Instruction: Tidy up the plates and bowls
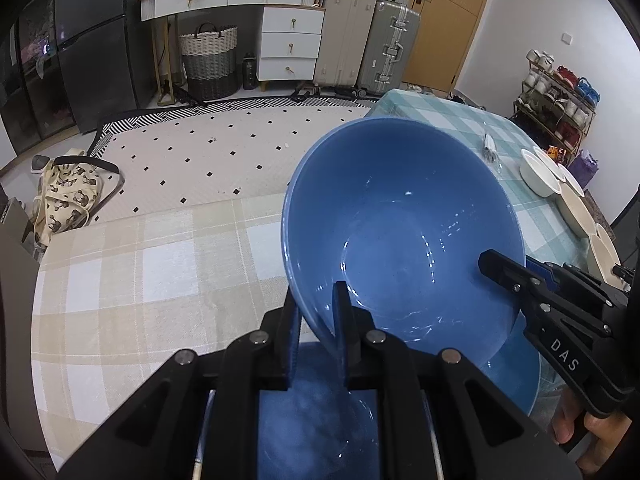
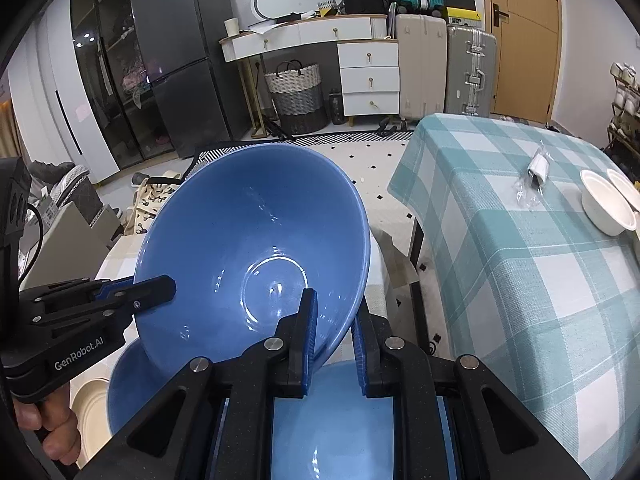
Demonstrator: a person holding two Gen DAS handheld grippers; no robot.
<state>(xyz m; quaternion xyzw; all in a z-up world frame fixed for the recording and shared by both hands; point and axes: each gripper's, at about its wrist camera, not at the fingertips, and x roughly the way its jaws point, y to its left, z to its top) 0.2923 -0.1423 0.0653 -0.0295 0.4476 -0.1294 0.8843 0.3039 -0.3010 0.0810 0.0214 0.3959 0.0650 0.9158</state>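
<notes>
A large blue bowl (image 1: 400, 232) (image 2: 248, 240) hangs tilted in the air, held at two sides of its rim. My left gripper (image 1: 316, 296) is shut on the near rim in the left wrist view; from the right wrist view the left gripper (image 2: 140, 286) shows at the left. My right gripper (image 2: 334, 308) is shut on the opposite rim and appears as the right gripper (image 1: 512, 268) at the right. Under the lifted bowl sits a second blue bowl (image 1: 516, 380) (image 2: 128, 392). A cream plate (image 2: 90, 404) lies beside it.
A beige checked table (image 1: 120, 280) lies below. A teal checked table (image 2: 520, 280) stands to the right across a narrow gap, with white bowls (image 2: 604, 204) (image 1: 540, 176), cream plates (image 1: 576, 208) and a plastic-wrapped item (image 2: 534, 176). A tote bag (image 1: 68, 196) lies on the floor.
</notes>
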